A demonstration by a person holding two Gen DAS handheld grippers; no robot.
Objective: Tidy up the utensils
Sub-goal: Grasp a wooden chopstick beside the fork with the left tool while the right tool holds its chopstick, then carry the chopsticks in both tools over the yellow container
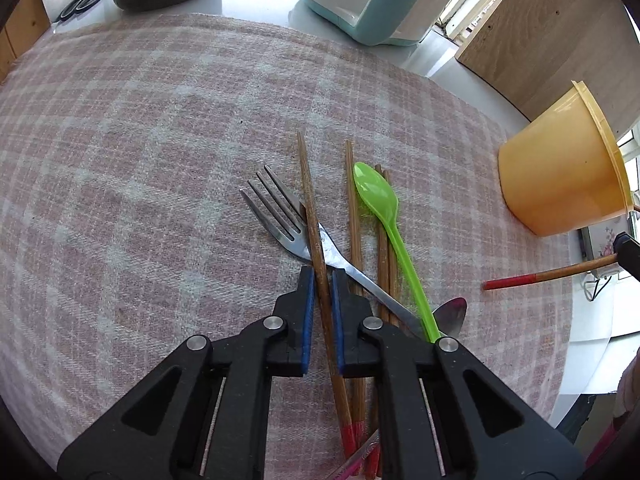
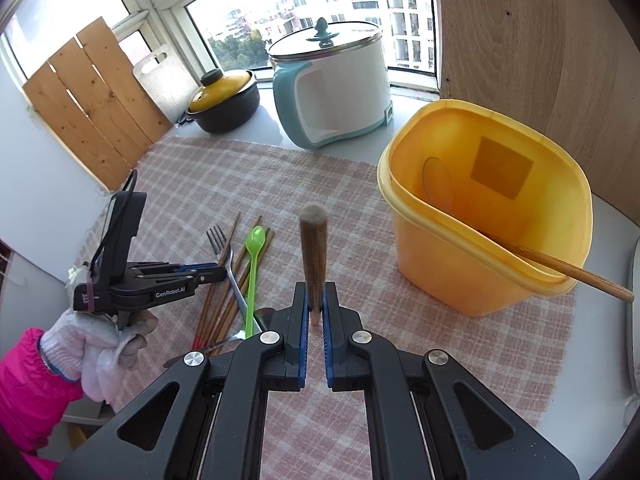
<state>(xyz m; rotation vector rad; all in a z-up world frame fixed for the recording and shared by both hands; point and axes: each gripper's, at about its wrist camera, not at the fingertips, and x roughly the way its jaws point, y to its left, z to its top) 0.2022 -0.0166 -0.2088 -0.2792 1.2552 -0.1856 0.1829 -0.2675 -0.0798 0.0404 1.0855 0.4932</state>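
Your left gripper (image 1: 322, 280) fingers are closed on a chopstick (image 1: 312, 216) in the pile on the bench cloth (image 1: 140, 160); long axis runs fwd; right gripper (image 2: 316, 300) clamps another chopstick (image 2: 313, 252); yellow tub (image 2: 472, 264) sits right, nearer your right hand.

metal spoon (image 1: 451, 314): handle is hiding under the green spoon (image 1: 378, 200)
scissors (image 1: 82, 0): blades are running off-frame
chopstick tip (image 2: 313, 216): is blurring
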